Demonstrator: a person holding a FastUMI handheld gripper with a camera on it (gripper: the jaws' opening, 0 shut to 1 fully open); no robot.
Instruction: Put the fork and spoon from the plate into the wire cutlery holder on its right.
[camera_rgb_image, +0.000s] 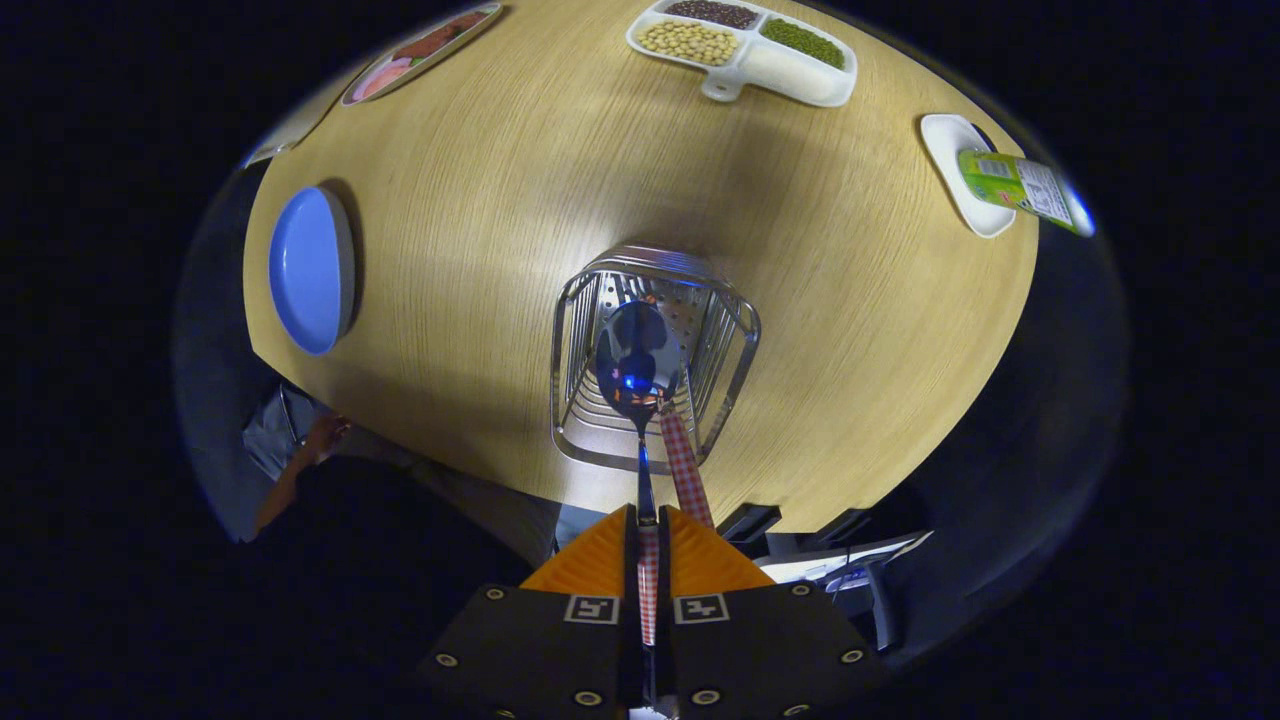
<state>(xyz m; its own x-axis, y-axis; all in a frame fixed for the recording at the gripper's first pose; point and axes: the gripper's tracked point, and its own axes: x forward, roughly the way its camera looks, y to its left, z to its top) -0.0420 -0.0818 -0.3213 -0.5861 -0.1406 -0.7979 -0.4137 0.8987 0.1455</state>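
At the bottom centre of the frame the gripper (648, 520) is clenched on the spoon (634, 360), both fingers pressing its checked handle, with the bowl pointing down just ahead of them. A second checked handle (683, 462) leans beside it, probably the fork already standing in the wire cutlery holder (735, 345), though its head is hidden. The spoon's bowl hangs over the holder's open mouth at the frame's centre. The blue plate (310, 270) lies at middle left on the wooden table (480, 200), well apart from the holder. Farther off, a divided tray of beans (742, 45) sits at top centre and a green carton (1020, 185) on a small white dish at upper right. The risks, as I judge them: releasing while tilted could let the bowl catch the wire rim and tip out, or knock the leaning handle and rock the light holder.
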